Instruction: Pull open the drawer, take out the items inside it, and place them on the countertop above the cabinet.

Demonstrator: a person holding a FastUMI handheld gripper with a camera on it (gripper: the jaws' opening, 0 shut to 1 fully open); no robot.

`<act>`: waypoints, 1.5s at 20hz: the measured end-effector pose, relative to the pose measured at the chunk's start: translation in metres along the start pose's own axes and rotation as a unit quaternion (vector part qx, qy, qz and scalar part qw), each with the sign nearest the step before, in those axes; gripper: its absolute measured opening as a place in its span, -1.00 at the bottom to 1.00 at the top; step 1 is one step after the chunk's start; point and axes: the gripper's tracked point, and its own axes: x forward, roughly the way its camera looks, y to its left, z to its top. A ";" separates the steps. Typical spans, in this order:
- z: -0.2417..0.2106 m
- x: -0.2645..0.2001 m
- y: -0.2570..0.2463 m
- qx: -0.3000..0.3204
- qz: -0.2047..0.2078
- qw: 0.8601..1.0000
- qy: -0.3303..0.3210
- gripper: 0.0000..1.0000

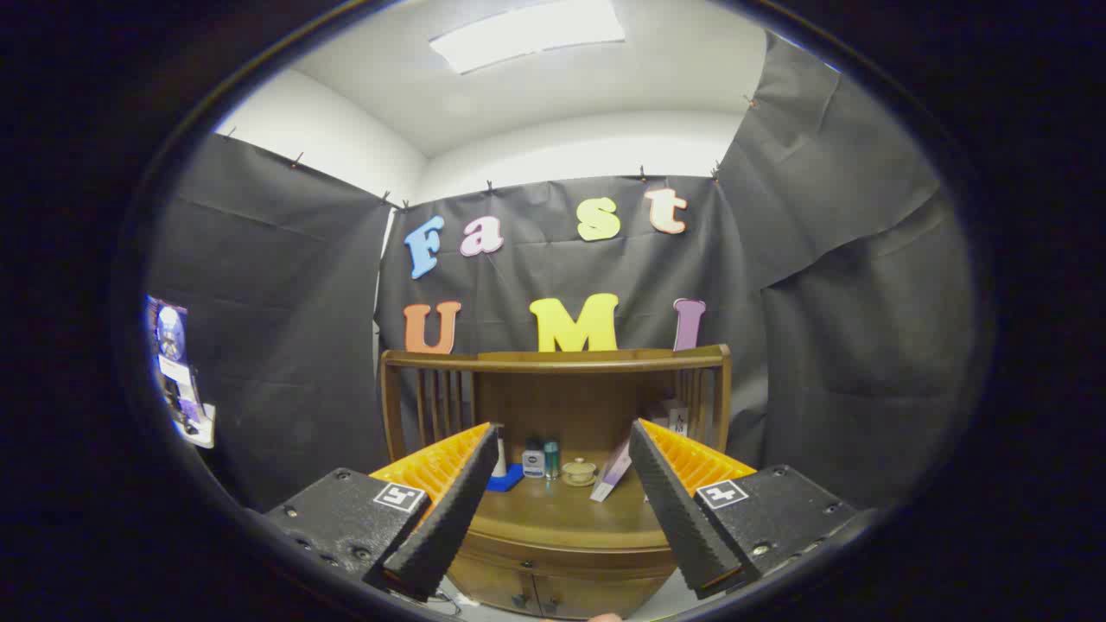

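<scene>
A brown wooden cabinet (553, 536) with a railed back stands ahead, beyond my fingers. Its countertop (562, 510) lies between and past the fingertips. Below the curved front edge sit closed drawer fronts with small dark knobs (520, 598). My gripper (566, 436) is open, fingers spread wide and holding nothing, some way back from the cabinet and above the level of the countertop.
At the back of the countertop stand a small white bottle (533, 462), a teal bottle (551, 458), a small lidded cup (579, 471), a blue flat object (505, 478) and a leaning card (612, 473). Black cloth surrounds the booth. A poster (177, 371) hangs at the left.
</scene>
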 end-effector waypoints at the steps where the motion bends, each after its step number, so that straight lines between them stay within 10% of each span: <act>1: 0.001 0.000 0.002 0.000 0.000 1.000 -0.001 0.98; 18: -0.017 0.002 -0.005 0.004 -0.019 1.000 0.001 0.98; 30: -0.158 0.055 0.025 -0.007 -0.055 0.997 0.052 0.98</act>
